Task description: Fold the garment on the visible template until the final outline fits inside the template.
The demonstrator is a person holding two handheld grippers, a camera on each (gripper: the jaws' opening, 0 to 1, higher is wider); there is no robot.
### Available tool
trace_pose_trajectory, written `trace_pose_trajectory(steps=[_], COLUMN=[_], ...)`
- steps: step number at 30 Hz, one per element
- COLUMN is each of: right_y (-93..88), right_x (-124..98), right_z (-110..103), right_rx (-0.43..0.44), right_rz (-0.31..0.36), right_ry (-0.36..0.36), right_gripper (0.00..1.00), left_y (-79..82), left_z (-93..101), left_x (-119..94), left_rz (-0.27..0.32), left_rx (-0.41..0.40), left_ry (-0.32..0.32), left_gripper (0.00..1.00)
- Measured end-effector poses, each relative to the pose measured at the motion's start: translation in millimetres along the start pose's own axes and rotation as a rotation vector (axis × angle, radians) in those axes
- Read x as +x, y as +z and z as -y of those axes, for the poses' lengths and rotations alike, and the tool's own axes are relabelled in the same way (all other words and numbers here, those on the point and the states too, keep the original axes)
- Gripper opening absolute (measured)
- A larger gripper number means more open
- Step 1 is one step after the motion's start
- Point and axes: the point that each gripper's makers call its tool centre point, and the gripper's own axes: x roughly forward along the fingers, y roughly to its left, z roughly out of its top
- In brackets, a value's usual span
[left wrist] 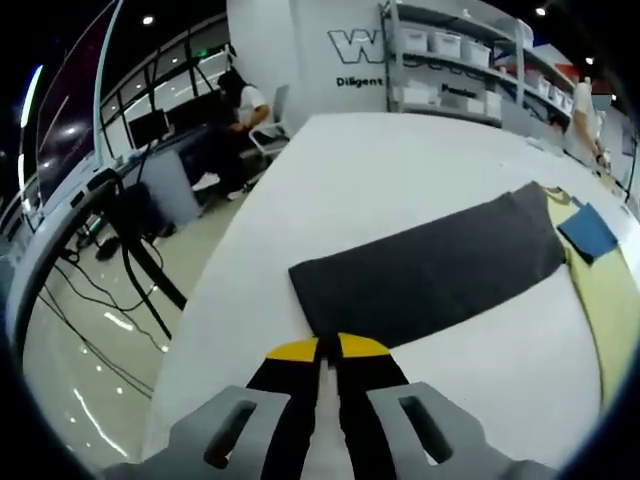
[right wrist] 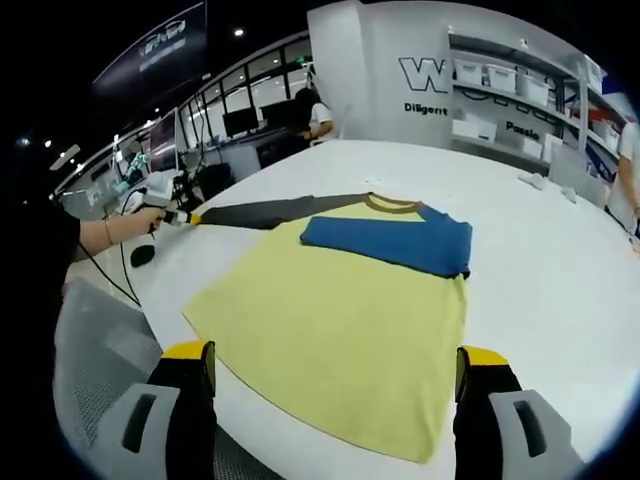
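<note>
Across desk top lies shirt (right wrist: pixel 340 320), yellow body flat, blue sleeve (right wrist: pixel 395 242) already folded in. Your left gripper (left wrist: pixel 328 348) pinched on grey sleeve (left wrist: pixel 430 270) cuff near desk's left edge; right gripper (right wrist: pixel 335 372) jaws apart, hovering over hem. Next, likely: carry grey sleeve across onto body.

1. The shirt (right wrist: pixel 340 330) lies flat on the white desk (right wrist: pixel 560 290), its yellow body spread wide.
2. Its blue sleeve (right wrist: pixel 395 240) is folded across the chest, below the brown collar (right wrist: pixel 392 204).
3. Its dark grey sleeve (left wrist: pixel 430 270) stretches straight out sideways, its cuff end at the desk's edge.
</note>
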Motion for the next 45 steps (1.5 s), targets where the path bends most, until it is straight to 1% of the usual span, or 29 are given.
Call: trace_pose_trajectory(steps=[1, 6, 8, 10, 12, 13, 14, 15, 17, 20, 21, 25, 28, 30, 34, 36, 40, 42, 43, 45], right_y=[-0.1, -1.1, -1.8, -2.2, -2.8, -2.8, -2.6, -2.2, -1.3, -2.4, -3.3, -5.7, -6.8, -7.4, -8.0, -8.1, -7.4, -7.6, -8.0, -9.8], right_x=[0, -1, -1, -1, -2, -2, -2, -2, -3, -3, -3, -4, -5, -5, -6, -7, -8, -9, -9, -9], right_z=[0, 1, 2, 2, 3, 3, 4, 4, 3, 3, 4, 3, 5, 6, 6, 6, 7, 7, 7, 8], right_rx=[0.001, 0.003, 0.004, 0.005, 0.005, 0.004, 0.004, 0.005, 0.006, 0.007, 0.008, 0.003, 0.005, 0.005, 0.006, 0.009, 0.010, 0.010, 0.010, 0.018], right_rz=[0.000, -0.003, -0.005, -0.005, -0.007, -0.006, -0.005, -0.003, 0.003, 0.001, -0.003, -0.008, -0.008, -0.008, -0.008, -0.007, -0.002, -0.002, -0.002, -0.004], right_ry=[0.000, -0.007, -0.008, -0.010, -0.012, -0.013, -0.012, -0.012, -0.011, -0.011, -0.011, -0.009, -0.013, -0.016, -0.018, -0.020, -0.019, -0.019, -0.020, -0.021], right_gripper=[0.99, 0.99, 0.99, 0.99, 0.99, 0.99, 0.99, 0.99, 0.99, 0.99, 0.99, 0.99, 0.99, 0.99, 0.99, 0.99, 0.99, 0.99, 0.99, 0.99], left_y=[1.3, 9.8, 10.6, 10.1, 7.5, 5.6, 7.4, 6.3, 8.5, 8.4, 8.4, 8.2, 7.2, 7.3, 9.0, 9.6, 12.9, 18.0, 21.7, 27.9], left_z=[-0.7, -2.2, -2.2, -0.8, 0.4, 0.7, 2.9, 3.9, 5.5, 9.4, 8.6, 7.0, 2.6, 3.2, 8.6, 9.3, 11.0, 13.1, 14.3, 19.1], left_x=[1, 5, 7, 11, 14, 14, 14, 15, 15, 15, 15, 15, 16, 16, 16, 16, 15, 13, 12, 10], left_rz=[0.002, 0.019, 0.013, 0.005, -0.007, -0.013, 0.001, -0.004, 0.011, 0.009, 0.009, 0.010, 0.007, 0.010, 0.010, 0.000, -0.004, 0.001, 0.008, 0.021], left_rx=[-0.001, -0.046, -0.043, -0.021, -0.016, -0.023, -0.048, -0.044, -0.016, -0.039, -0.044, -0.066, -0.079, -0.092, -0.074, -0.043, -0.070, -0.070, -0.053, -0.048], left_ry=[-0.001, -0.019, -0.014, -0.010, -0.005, -0.002, -0.011, -0.010, -0.007, -0.018, -0.006, 0.005, 0.019, 0.015, 0.005, 0.019, -0.001, -0.008, -0.010, -0.025], left_gripper=[0.19, 0.26, 0.28, 0.29, 0.30, 0.29, 0.28, 0.28, 0.26, 0.20, 0.19, 0.16, 0.09, 0.08, 0.03, 0.02, 0.02, 0.02, 0.02, 0.02])
